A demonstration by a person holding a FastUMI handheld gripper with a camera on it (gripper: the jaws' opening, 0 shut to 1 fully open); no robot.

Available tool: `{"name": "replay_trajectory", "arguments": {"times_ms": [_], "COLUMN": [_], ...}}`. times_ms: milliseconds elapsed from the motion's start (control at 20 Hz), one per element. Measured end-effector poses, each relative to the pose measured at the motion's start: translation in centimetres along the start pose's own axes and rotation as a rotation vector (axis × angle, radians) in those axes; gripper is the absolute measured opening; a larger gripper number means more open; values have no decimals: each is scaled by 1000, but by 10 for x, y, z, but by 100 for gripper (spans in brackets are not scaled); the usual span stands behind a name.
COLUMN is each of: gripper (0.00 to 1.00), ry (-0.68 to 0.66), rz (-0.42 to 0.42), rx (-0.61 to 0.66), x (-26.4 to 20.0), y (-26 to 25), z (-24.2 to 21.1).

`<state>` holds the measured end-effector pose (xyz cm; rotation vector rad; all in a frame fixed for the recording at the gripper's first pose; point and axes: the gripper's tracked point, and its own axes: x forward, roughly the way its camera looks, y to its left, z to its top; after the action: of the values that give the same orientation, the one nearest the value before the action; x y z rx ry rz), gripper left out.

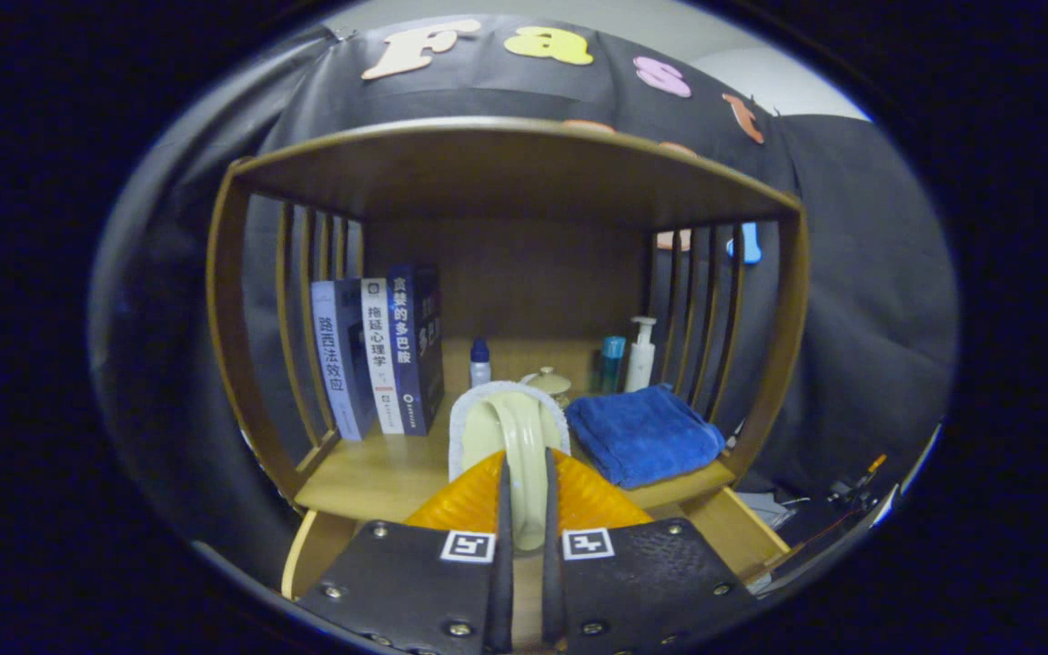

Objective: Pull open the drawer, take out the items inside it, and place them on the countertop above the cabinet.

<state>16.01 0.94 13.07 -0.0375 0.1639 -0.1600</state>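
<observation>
Your gripper (524, 509) is clamped on a pale cream handle (524, 455) of a brush-like item with a white fuzzy rim (469, 414), lower centre of the frame, held over the countertop (378, 473). Folded blue towel (642, 437) sits just right of it; books (378, 355) centre-left.
</observation>
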Motion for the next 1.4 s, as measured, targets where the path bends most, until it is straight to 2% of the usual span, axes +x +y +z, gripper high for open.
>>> {"name": "replay_trajectory", "arguments": {"times_ms": [200, 250, 300, 450, 700, 1000, 1150, 1200, 1300, 1350, 1400], "gripper": [13, 13, 13, 13, 13, 13, 13, 19, 31, 30, 39], "ry": [181, 228, 203, 179, 138, 101, 97, 165, 118, 125, 122], "rz": [34, 65, 82, 61, 7, 21, -10, -4, 14, 28, 31], "rx": [30, 43, 71, 95, 7, -17, 2, 19, 111, 125, 130], "x": [62, 75, 90, 119, 157, 166, 165, 163, 153, 142, 134], "y": [19, 30, 36, 43, 35, 32, 30, 32, 34, 33, 28], "z": [-58, -73, -69, -64, -56, -51, -52, -66, -53, -53, -57]}}
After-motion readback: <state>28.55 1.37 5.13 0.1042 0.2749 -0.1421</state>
